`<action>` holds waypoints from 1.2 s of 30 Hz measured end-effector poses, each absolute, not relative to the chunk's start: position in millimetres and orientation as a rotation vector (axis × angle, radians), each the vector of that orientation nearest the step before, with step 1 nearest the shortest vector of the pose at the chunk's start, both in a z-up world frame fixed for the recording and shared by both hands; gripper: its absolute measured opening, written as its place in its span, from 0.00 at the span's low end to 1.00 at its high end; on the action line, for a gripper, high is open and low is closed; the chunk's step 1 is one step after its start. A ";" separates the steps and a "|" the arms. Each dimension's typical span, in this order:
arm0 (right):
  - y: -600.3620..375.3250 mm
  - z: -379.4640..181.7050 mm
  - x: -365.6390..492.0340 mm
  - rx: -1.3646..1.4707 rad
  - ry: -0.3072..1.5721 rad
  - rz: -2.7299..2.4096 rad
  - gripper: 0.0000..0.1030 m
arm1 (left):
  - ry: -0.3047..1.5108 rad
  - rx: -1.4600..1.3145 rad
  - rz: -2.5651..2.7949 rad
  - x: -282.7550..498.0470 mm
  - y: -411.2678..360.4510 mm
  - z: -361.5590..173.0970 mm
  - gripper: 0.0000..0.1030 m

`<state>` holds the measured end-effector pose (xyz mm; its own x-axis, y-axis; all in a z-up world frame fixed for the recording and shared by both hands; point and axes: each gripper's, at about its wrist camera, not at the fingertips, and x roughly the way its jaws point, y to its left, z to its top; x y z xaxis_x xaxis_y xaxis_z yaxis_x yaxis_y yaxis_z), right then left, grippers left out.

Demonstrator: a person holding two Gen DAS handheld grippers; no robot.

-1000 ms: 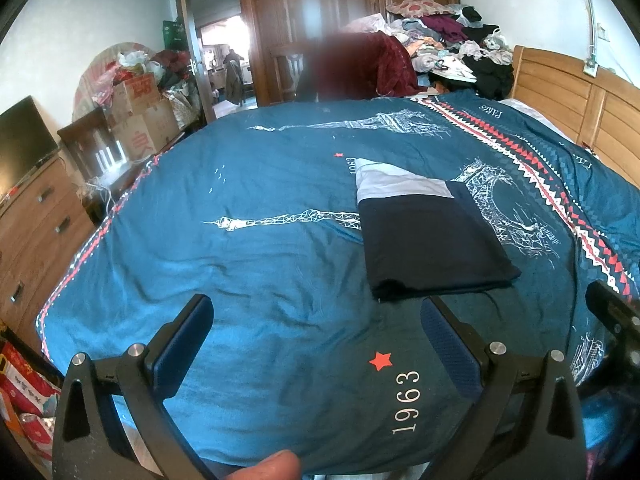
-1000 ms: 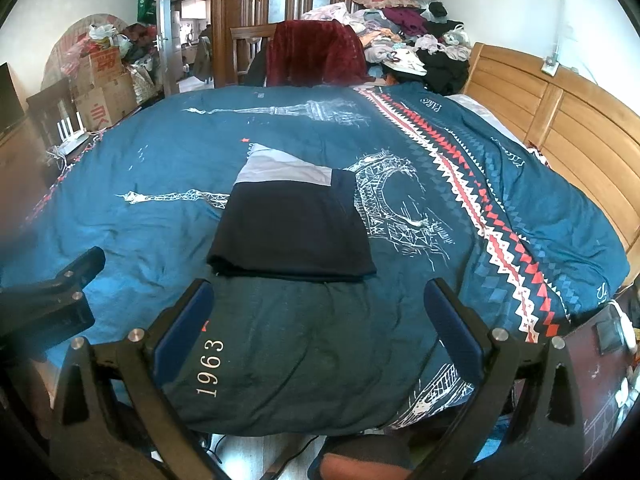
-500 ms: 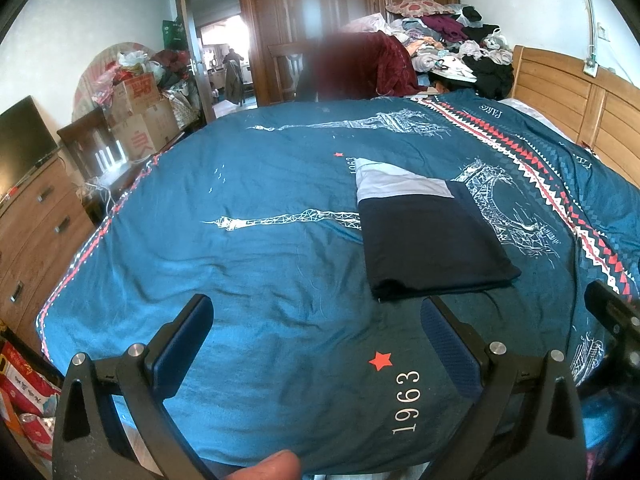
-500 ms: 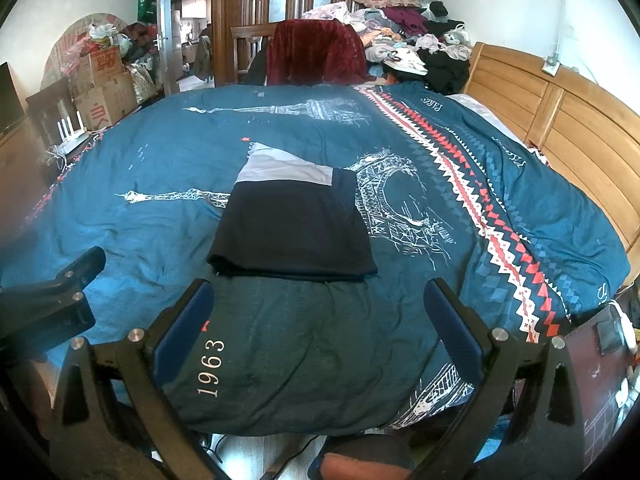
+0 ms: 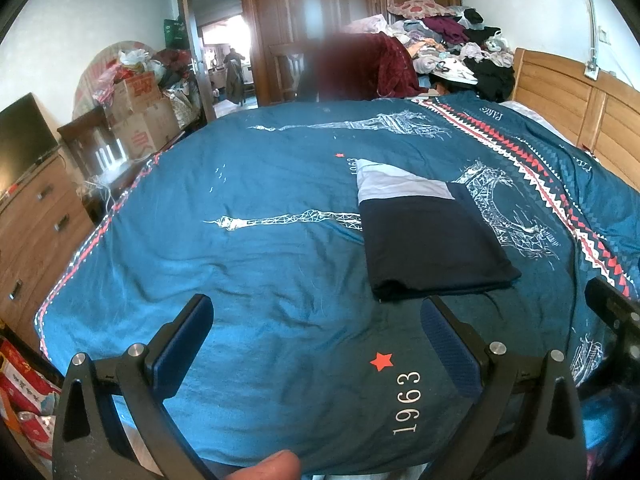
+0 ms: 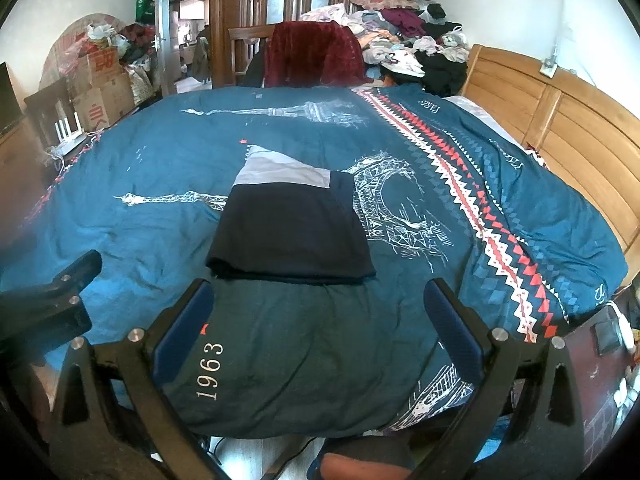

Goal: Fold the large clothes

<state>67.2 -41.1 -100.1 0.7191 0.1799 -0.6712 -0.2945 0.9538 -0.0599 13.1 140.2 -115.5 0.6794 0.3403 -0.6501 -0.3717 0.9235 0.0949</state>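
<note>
Chair (image 5: 344,68) blurred in left view. Thumb (image 5: 268,466) cut by bottom edge. Bed (image 6: 320,380) near edge hidden behind claws.

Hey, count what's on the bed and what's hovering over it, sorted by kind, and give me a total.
Folded dark navy garment with a pale grey panel: 1
Blue patterned quilt with tower prints: 1
Open black grippers with blue pads: 2, the left gripper and the right gripper
Total: 4

Left gripper (image 5: 316,328), right gripper (image 6: 320,312): fingers apart
</note>
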 end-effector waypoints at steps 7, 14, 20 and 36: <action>-38.2 -98.3 67.3 -0.182 0.711 0.264 1.00 | 0.722 -0.049 0.396 13.7 139.7 -115.8 1.00; -35.9 -98.3 68.0 -0.195 0.710 0.247 1.00 | 0.719 -0.049 0.395 12.8 135.6 -117.0 1.00; -39.1 -98.3 69.1 -0.179 0.714 0.241 1.00 | 0.716 -0.049 0.396 9.1 133.9 -118.1 1.00; -41.4 -100.8 70.8 -0.177 0.725 0.231 1.00 | 0.711 -0.036 0.392 7.8 129.0 -118.2 1.00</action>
<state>70.8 -41.4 -100.8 0.7251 0.1474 -0.6727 -0.2692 0.9598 -0.0798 7.8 129.0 -118.2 0.6884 0.3382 -0.6417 -0.3627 0.9266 0.0993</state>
